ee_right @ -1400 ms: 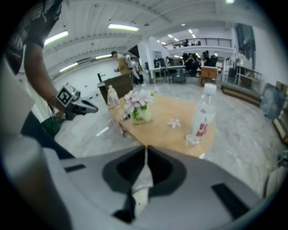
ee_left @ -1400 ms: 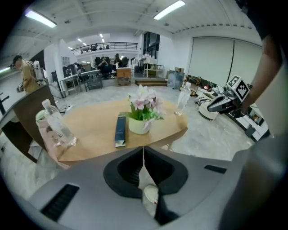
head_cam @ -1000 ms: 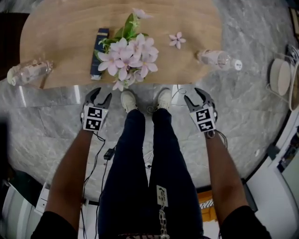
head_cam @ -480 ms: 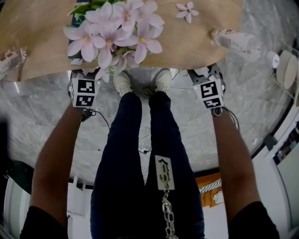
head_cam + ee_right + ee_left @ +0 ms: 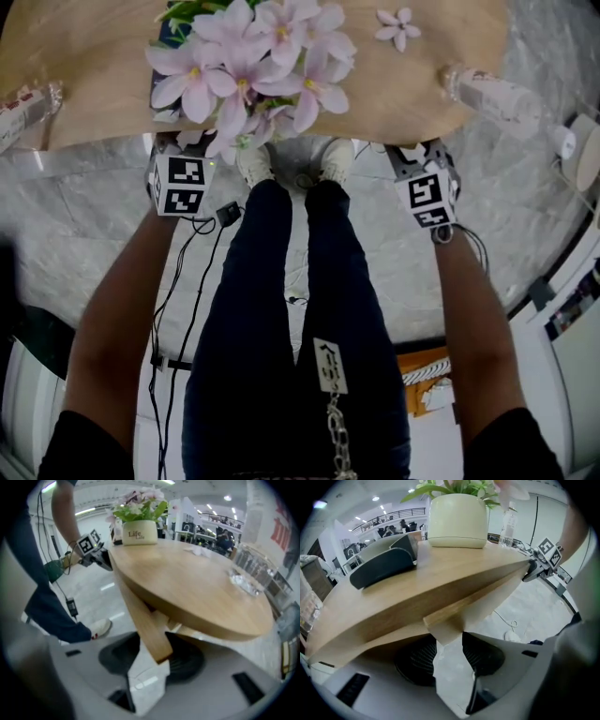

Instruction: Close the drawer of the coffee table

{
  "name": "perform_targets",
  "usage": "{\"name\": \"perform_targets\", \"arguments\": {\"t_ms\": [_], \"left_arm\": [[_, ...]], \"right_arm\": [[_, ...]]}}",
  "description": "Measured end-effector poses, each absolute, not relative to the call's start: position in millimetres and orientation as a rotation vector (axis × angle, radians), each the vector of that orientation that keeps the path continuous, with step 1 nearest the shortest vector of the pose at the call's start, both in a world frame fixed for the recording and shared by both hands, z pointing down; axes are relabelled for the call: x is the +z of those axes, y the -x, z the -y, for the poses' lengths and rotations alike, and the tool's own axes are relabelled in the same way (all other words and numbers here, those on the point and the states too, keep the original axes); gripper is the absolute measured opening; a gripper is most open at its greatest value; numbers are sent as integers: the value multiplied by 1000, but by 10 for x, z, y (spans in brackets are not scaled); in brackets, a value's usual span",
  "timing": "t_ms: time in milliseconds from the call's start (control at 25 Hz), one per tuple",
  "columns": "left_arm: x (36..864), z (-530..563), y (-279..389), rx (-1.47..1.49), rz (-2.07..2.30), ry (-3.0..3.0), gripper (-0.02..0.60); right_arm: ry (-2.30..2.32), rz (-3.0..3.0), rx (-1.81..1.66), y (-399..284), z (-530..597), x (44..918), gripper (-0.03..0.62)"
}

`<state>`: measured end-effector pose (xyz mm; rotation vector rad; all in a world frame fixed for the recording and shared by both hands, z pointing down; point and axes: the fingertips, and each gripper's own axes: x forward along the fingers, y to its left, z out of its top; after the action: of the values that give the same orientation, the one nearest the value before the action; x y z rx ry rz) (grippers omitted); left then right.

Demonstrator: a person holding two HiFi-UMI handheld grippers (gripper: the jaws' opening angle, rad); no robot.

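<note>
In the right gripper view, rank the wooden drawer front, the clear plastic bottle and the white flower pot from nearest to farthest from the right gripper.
1. Wooden drawer front: its end sits between the right gripper's jaws, which have just been closing.
2. Clear plastic bottle: lying on the tabletop, right side.
3. White flower pot: far end, upper left.

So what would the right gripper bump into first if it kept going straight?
Probably the wooden drawer front: its corner sits between the jaws of the right gripper, which have just been closing. Whether they touch it is unclear.
</note>
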<state>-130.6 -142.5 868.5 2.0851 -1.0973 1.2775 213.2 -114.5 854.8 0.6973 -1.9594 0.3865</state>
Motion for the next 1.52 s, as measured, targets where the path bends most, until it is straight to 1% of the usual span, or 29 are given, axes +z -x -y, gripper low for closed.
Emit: {"name": "perform_targets", "arguments": {"t_ms": [240,640,1520], "left_arm": [[8683,1152,1339,1296,1072,-2058,181],[8689,291,1388,1335,1000,-1977,169],[8739,-243,1435,1385,968,-1917,160]], "right_arm": [[-646,1938,405,-2105,863,8553,176],[-544,1906,432,-2079,62,8566,166],[-497,1918,502,-2050,-467,8606,164]]}}
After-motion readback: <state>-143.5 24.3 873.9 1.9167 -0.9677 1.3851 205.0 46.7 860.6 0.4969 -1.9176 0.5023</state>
